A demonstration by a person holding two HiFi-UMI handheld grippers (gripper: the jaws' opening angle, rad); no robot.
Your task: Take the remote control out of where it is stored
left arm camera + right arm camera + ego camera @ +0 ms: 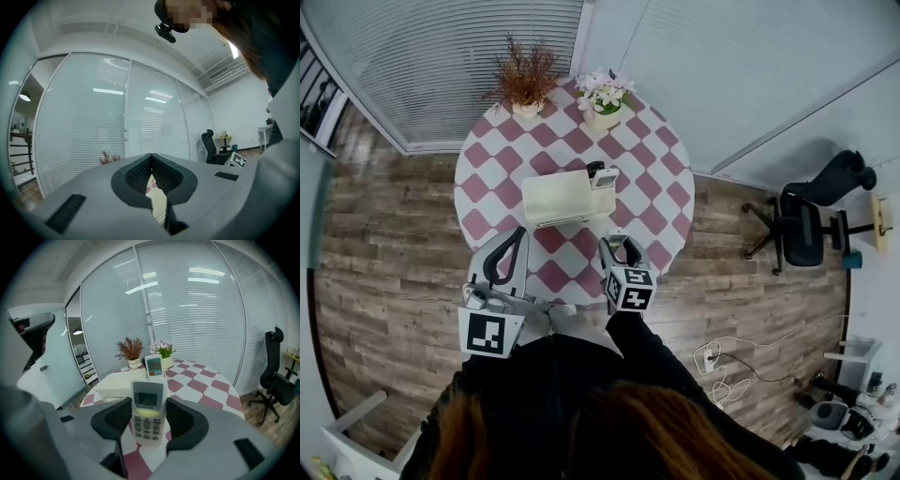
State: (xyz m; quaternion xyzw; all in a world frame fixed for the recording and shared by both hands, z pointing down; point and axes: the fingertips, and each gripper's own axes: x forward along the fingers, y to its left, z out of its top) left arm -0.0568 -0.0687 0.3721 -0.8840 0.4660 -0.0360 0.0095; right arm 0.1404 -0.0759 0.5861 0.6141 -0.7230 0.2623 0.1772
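Right gripper (149, 403): grasping remote control (149, 420), plain only in right gripper view; long axis along jaws, display end ahead of fingertips. Left gripper (151, 159): clenched, empty.

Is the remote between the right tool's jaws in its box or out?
Out. The right tool grips the remote well apart from the cream box, where another remote stands upright.

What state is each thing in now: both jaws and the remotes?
right gripper: jaws closed on the held remote.
held remote: upright between the jaws, out of storage.
left gripper: jaws shut, empty.
second remote: upright, stored at the cream box's end.
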